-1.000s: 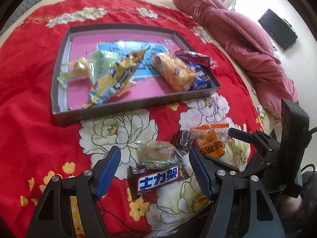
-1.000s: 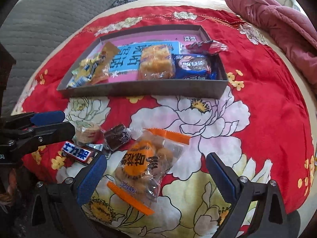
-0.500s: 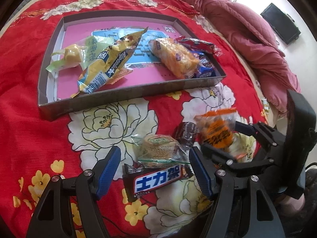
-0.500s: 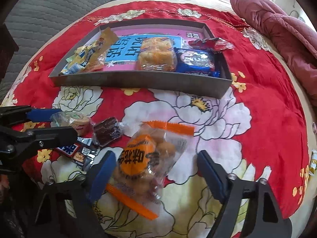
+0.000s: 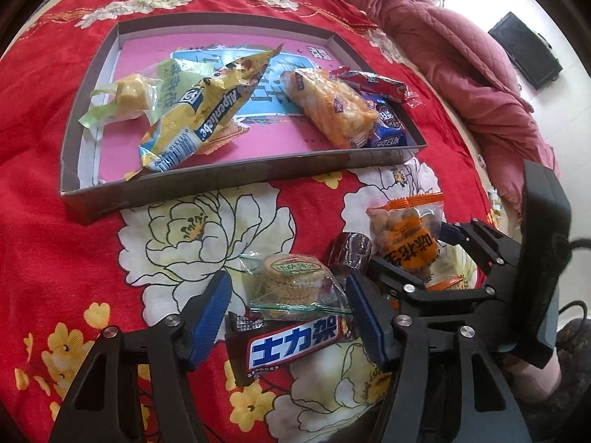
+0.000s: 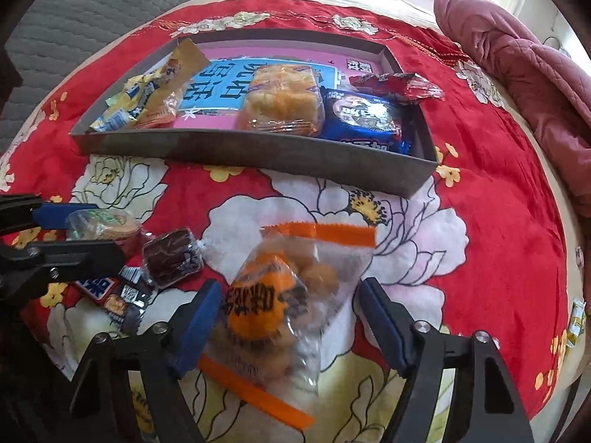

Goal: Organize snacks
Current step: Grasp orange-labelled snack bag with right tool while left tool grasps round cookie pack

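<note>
Both wrist views look steeply down, close, sharing the tray (image 5: 236, 184).

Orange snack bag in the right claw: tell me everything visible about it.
The orange snack bag is a clear, crinkled plastic pouch with serrated orange seal strips at both ends and a round orange label bearing dark characters. Golden-brown round pieces show inside. It stands tilted between the fingers of the right claw, whose jaws have just been closing and appear to press its sides, over the red floral bedspread.
</note>
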Demonstrator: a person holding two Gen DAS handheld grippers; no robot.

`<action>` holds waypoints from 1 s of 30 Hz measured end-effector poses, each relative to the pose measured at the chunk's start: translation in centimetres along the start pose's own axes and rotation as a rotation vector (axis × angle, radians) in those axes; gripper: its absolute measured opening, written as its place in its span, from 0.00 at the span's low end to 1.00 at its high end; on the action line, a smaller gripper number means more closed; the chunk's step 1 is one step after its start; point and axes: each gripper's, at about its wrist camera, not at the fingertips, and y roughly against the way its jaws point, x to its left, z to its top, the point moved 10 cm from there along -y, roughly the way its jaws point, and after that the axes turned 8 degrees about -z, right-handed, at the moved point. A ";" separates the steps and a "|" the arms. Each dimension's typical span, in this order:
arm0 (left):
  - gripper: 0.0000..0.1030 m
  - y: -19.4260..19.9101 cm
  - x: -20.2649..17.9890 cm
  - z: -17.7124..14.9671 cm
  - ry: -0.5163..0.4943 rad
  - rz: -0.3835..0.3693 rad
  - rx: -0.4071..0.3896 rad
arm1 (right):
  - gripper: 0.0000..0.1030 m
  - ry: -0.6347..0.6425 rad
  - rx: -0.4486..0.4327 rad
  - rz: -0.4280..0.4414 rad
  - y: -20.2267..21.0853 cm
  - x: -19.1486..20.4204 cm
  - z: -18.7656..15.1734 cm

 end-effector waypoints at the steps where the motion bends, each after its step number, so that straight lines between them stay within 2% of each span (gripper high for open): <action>1: 0.61 -0.1 -0.1 0.0 -0.002 -0.001 0.000 | 0.78 -0.007 0.009 0.009 -0.3 0.0 0.0; 3: 0.58 -0.2 -0.2 0.0 -0.007 -0.006 0.004 | 0.83 -0.025 0.021 0.032 -0.7 0.0 0.0; 5: 0.51 -0.4 -0.3 0.1 -0.009 -0.002 0.005 | 0.87 -0.029 0.027 0.042 -0.9 0.1 0.0; 6: 0.51 -0.5 -0.3 0.1 -0.011 0.003 0.009 | 0.90 -0.021 0.029 0.040 -1.0 0.3 0.0; 13: 0.49 -0.7 -0.3 0.3 -0.001 -0.006 0.008 | 0.91 -0.022 0.020 0.052 -0.9 0.6 0.0; 15: 0.47 -0.8 -0.2 0.3 0.000 -0.004 0.007 | 0.86 -0.028 0.008 0.051 -0.6 0.3 0.1; 17: 0.47 -0.8 -0.1 0.4 0.007 -0.007 0.005 | 0.75 -0.046 -0.005 0.049 -0.4 0.0 0.4; 20: 0.46 -0.9 0.1 0.6 0.018 -0.014 0.000 | 0.67 -0.080 -0.018 0.071 -0.2 -0.7 0.6; 23: 0.45 -0.9 0.1 0.7 0.014 -0.012 -0.003 | 0.55 -0.093 -0.031 0.074 0.1 -1.0 0.6; 30: 0.41 -0.8 0.1 0.8 0.019 -0.021 -0.008 | 0.50 -0.134 -0.058 0.101 1.0 -1.6 0.8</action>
